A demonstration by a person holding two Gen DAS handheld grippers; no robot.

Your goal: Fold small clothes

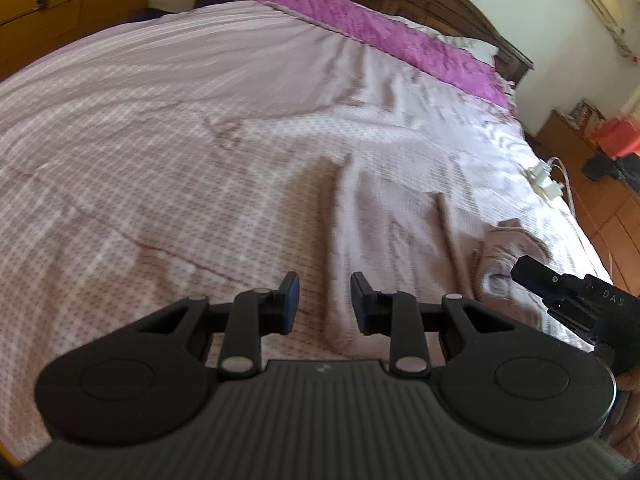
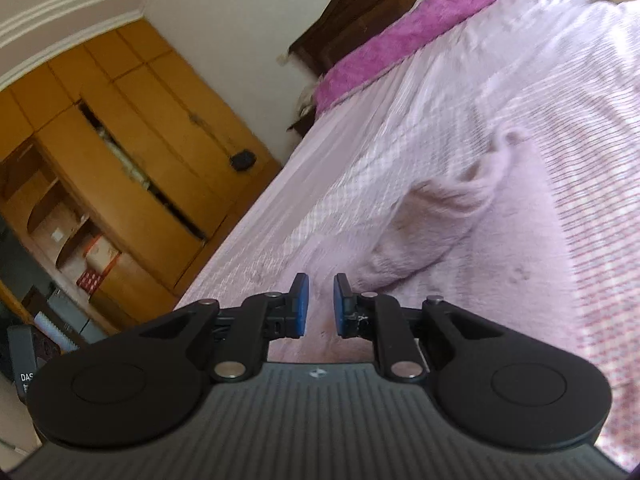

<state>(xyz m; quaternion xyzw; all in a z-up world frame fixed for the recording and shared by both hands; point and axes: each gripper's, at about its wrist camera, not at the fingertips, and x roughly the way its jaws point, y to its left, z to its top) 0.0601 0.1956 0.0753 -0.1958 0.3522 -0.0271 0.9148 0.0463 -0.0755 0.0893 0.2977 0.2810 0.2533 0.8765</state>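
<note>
A small mauve garment (image 1: 320,208) lies flattened on the checked bedsheet (image 1: 140,160), with one end bunched up at the right (image 1: 512,240). My left gripper (image 1: 325,280) hovers over the garment's near part; its jaws stand apart with nothing between them. The right gripper (image 1: 520,270) reaches in from the right, its tip at the bunched end. In the right wrist view the same garment (image 2: 460,220) spreads ahead with a raised fold (image 2: 508,140). There my right gripper (image 2: 321,280) shows a narrow gap between its blue pads (image 2: 302,304), and no cloth is caught in it.
A purple blanket (image 1: 380,28) runs along the dark wooden headboard (image 1: 460,4). White plugs with a cable (image 1: 544,182) lie at the bed's right edge. A wooden wardrobe (image 2: 120,140) stands beyond the bed's far side. A red object (image 1: 616,136) sits on the floor.
</note>
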